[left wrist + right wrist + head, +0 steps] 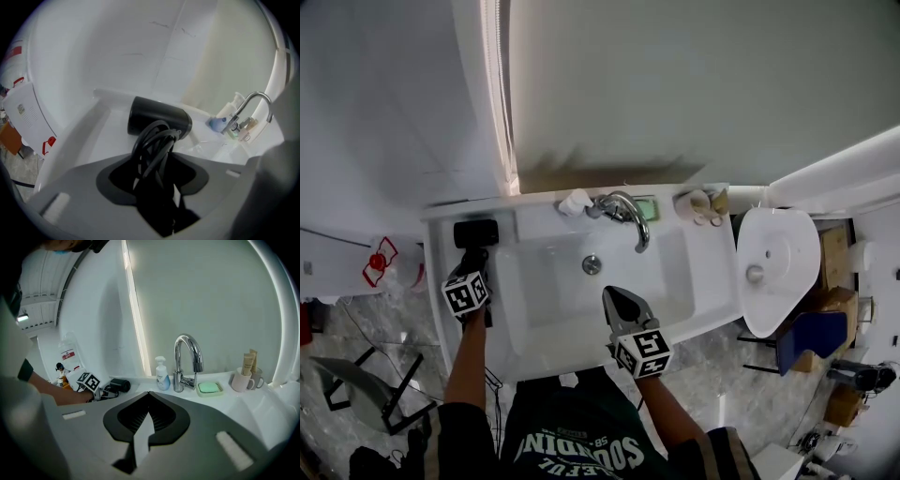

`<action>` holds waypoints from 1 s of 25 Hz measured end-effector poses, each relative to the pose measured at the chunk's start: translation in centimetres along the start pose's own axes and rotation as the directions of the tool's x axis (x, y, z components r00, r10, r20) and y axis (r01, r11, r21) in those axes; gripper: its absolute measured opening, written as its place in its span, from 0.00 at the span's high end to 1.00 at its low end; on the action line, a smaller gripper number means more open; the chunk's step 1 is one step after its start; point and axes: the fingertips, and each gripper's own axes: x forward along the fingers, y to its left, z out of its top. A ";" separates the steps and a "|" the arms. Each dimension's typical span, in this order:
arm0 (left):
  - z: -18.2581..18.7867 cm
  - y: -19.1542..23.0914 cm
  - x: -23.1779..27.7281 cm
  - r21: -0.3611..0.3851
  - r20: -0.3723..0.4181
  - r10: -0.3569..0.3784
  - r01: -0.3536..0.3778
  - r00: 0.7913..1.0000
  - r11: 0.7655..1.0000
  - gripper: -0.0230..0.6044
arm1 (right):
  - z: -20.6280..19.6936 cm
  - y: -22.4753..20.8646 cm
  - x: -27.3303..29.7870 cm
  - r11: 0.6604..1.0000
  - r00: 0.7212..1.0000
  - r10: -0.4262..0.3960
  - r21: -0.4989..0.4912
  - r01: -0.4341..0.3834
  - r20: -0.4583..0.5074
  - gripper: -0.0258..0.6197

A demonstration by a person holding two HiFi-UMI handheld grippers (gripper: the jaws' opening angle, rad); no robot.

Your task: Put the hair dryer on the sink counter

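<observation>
The black hair dryer (475,232) lies at the back left corner of the white sink counter (441,246), its barrel (159,119) close to the wall. Its handle and looped cord (152,150) run back between the jaws of my left gripper (473,261), which is shut on them (155,171). My right gripper (614,298) hovers over the front of the basin (548,291) with its jaws shut and nothing in them (149,397). From the right gripper view the dryer (120,385) shows beside the left marker cube (89,380).
At the back of the counter stand a chrome tap (623,211), a soap pump bottle (575,202), a green soap dish (649,208) and a mug with tubes (698,204). A white fixture (778,258) sits to the right, a red-labelled item (380,262) to the left.
</observation>
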 end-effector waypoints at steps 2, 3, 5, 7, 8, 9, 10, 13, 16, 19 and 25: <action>0.1 0.0 0.2 0.003 0.003 -0.011 0.011 1.000 1.000 0.59 | 0.1 0.0 -0.1 1.000 1.000 0.002 0.003 -0.002 0.002 0.96; 0.0 0.0 0.2 0.004 0.002 -0.017 0.017 1.000 1.000 0.59 | 0.1 0.0 -0.2 1.000 1.000 0.003 0.005 -0.003 0.003 0.96; -0.2 0.2 0.1 0.013 -0.008 -0.018 0.018 1.000 1.000 0.54 | 0.1 0.1 -0.3 1.000 1.000 0.008 0.008 -0.008 0.004 0.96; -0.5 0.3 -0.2 0.024 -0.019 -0.020 0.020 1.000 1.000 0.49 | 0.0 0.1 -0.3 1.000 1.000 0.014 0.009 -0.014 0.007 0.96; -0.6 0.3 -0.5 0.027 -0.022 -0.023 0.024 0.999 0.999 0.49 | 0.0 0.2 -0.4 1.000 1.000 0.018 0.010 -0.018 0.010 0.96; -0.6 0.2 -0.9 0.029 -0.021 -0.025 0.026 0.999 0.999 0.49 | 0.0 0.2 -0.5 1.000 1.000 0.022 0.010 -0.022 0.012 0.96; -0.6 0.1 -1.4 0.029 -0.017 -0.025 0.026 1.000 0.999 0.49 | 0.1 0.3 -0.6 1.000 1.000 0.027 0.011 -0.028 0.015 0.96; -0.5 0.0 -2.8 0.031 0.000 -0.021 0.021 1.000 0.999 0.49 | 0.4 0.5 -0.8 0.999 0.999 0.047 0.008 -0.048 0.025 0.96; -0.8 -0.4 -4.6 0.042 0.027 -0.025 0.024 0.999 0.999 0.49 | 0.7 0.9 -1.0 0.997 0.996 0.075 0.002 -0.075 0.038 0.96; -1.1 -1.4 -6.7 0.064 0.055 -0.028 0.025 0.998 0.998 0.49 | 1.0 1.4 -1.0 0.994 0.993 0.109 -0.008 -0.109 0.047 0.96; -1.8 -4.8 -11.0 0.140 0.061 -0.061 0.052 0.996 0.989 0.49 | 2.5 2.5 -1.2 0.986 0.983 0.166 -0.049 -0.162 0.077 0.96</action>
